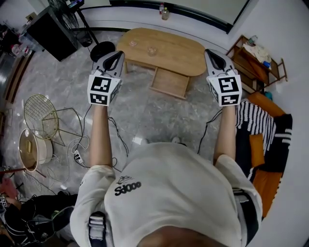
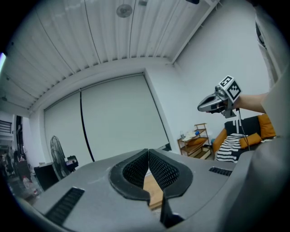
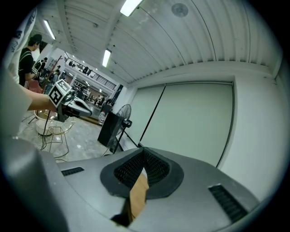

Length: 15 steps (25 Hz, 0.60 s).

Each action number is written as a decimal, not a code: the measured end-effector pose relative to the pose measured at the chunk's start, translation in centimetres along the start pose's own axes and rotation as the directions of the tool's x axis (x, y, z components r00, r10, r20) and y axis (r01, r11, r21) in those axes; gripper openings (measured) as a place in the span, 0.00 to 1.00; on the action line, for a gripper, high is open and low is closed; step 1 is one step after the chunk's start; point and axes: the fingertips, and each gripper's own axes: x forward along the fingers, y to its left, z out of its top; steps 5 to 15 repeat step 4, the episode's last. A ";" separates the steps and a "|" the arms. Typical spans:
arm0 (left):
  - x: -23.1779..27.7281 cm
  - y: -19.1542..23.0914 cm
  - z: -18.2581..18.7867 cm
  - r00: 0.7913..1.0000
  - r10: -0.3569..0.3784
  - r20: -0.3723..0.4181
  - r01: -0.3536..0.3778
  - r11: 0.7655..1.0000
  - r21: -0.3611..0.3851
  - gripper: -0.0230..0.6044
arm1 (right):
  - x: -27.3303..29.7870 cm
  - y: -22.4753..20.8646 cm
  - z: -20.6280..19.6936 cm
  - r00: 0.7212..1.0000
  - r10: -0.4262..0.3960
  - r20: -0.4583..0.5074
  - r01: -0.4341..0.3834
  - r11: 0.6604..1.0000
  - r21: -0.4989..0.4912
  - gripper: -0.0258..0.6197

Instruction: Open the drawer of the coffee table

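Observation:
The oval wooden coffee table [image 1: 186, 54] stands ahead on the marble floor. Its drawer [image 1: 170, 83] is pulled out toward me and looks empty. My left gripper [image 1: 119, 54] is held up in the air to the left of the table, shut with nothing in it. My right gripper [image 1: 208, 52] is raised at the table's right end, also shut and empty. Neither touches the table. In the left gripper view the pads [image 2: 159, 168] meet, with a sliver of wood [image 2: 152, 192] below them. The right gripper view shows closed pads [image 3: 154, 166] over the same wood [image 3: 138, 195].
A small glass [image 1: 151, 50] sits on the tabletop. A wire basket stand [image 1: 41, 113] and cables [image 1: 79, 149] lie at the left, a fan [image 1: 65, 12] and black cabinet [image 1: 50, 31] at the back left. At the right are a wooden shelf [image 1: 253, 62] and a sofa with striped cushion [image 1: 258, 125].

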 end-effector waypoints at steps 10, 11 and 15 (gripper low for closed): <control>0.6 0.7 -0.2 1.000 -0.006 -0.004 0.006 1.000 -0.004 0.07 | 1.0 0.2 0.0 1.000 0.007 0.005 -0.007 1.000 0.001 0.05; 0.6 0.7 -0.2 1.000 -0.006 -0.004 0.006 1.000 -0.004 0.07 | 1.0 0.2 0.0 1.000 0.007 0.005 -0.007 1.000 0.001 0.05; 0.6 0.7 -0.2 1.000 -0.006 -0.004 0.006 1.000 -0.004 0.07 | 1.0 0.2 0.0 1.000 0.007 0.005 -0.007 1.000 0.001 0.05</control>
